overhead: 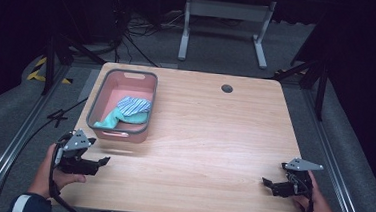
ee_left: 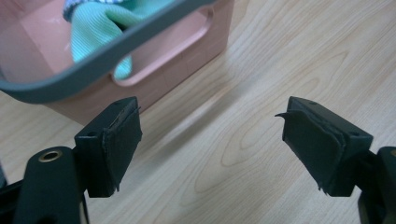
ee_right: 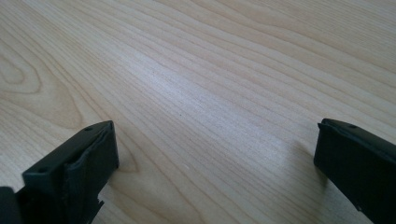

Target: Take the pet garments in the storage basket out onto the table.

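A pink bin [overhead: 105, 130] with a grey rim stands at the table's left side. Inside it lie a teal cloth [overhead: 117, 117] and a blue-and-white striped cloth [overhead: 134, 104]. My left gripper [overhead: 103, 161] hovers near the front left corner, just in front of the bin, open with nothing between its jaws. In the left gripper view the bin's front wall [ee_left: 187, 44] and the teal cloth [ee_left: 98, 28] lie just beyond the open gripper [ee_left: 210, 135]. My right gripper [overhead: 267, 182] rests low at the front right, open and empty. In the right gripper view the gripper [ee_right: 215, 163] faces bare wood.
The wooden table [overhead: 214, 138] has a round cable hole [overhead: 227, 88] near its far edge. Beyond the table stand a white desk frame [overhead: 227, 18] and cables on the grey floor. Dark rails run along both sides of the table.
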